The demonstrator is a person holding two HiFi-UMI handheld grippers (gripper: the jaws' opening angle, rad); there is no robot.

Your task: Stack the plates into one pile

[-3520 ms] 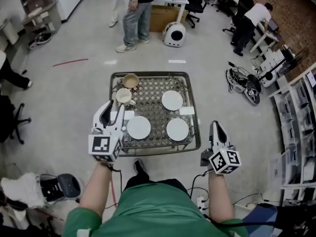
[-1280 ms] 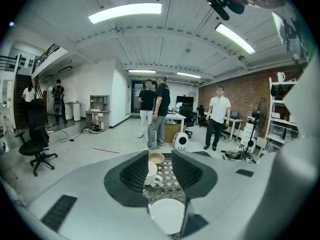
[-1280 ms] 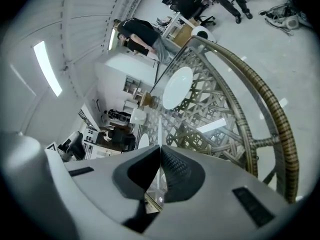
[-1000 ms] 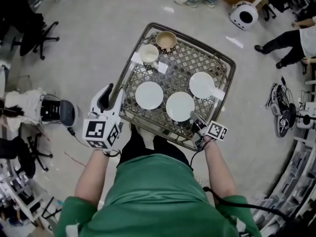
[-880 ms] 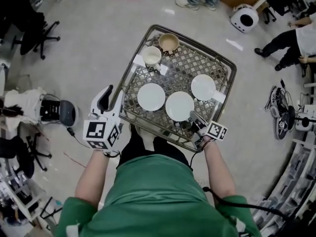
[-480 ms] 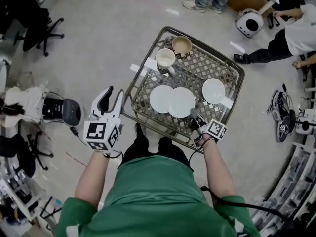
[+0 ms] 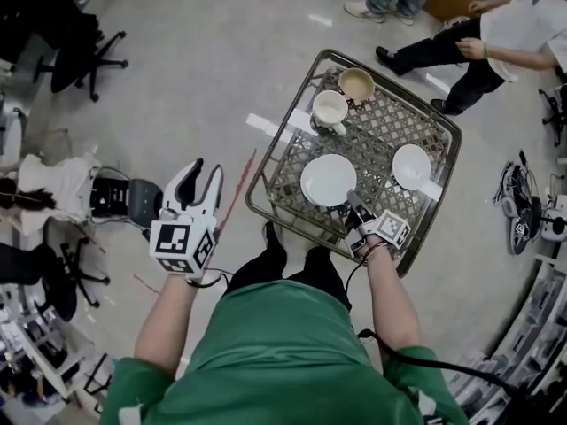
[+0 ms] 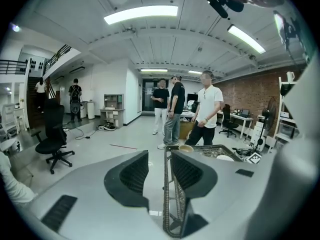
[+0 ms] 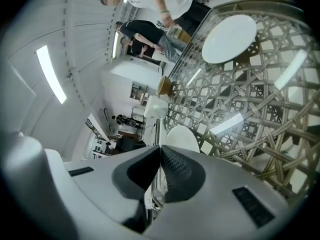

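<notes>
Plates (image 7: pixel 328 179) in a pile show as one white disc near the middle of the bench (image 7: pixel 383 129), a lattice-topped frame. The right tool (image 7: pixel 353 201) meets the pile's rim at 5 o'clock, its jaws pressed together on that rim. In the right gripper view the white disc lies just past the closed jaws. A single plate (image 7: pixel 412 166) lies apart at 3 o'clock of the pile. A white strip (image 7: pixel 432 189) touches it at 4 o'clock, and any print on the strip is too small to read. A white mug (image 7: pixel 330 111) stands at 12 o'clock of the pile, with a tan bowl (image 7: pixel 356 84) just beyond it at 1 o'clock. The only clear markings are the black-and-white square patterns on each tool's cube (image 7: pixel 182 246).

The left tool (image 7: pixel 205 169) is out over the floor at 9 o'clock of the bench, jaws apart and gripping nothing. In the left gripper view the bench's corner frame shows through the gap, well beyond the jaws.

A second ago three plates lay apart in a row on the bench. Half a second ago the middle one, at the right tool's tip, overlapped the left one; now it covers it, so only two discs show. The left tool, then just beside the bench's edge, is now well clear of it. A person in a white top (image 7: pixel 518 25) has come to the bench's far corner at 1 o'clock.
</notes>
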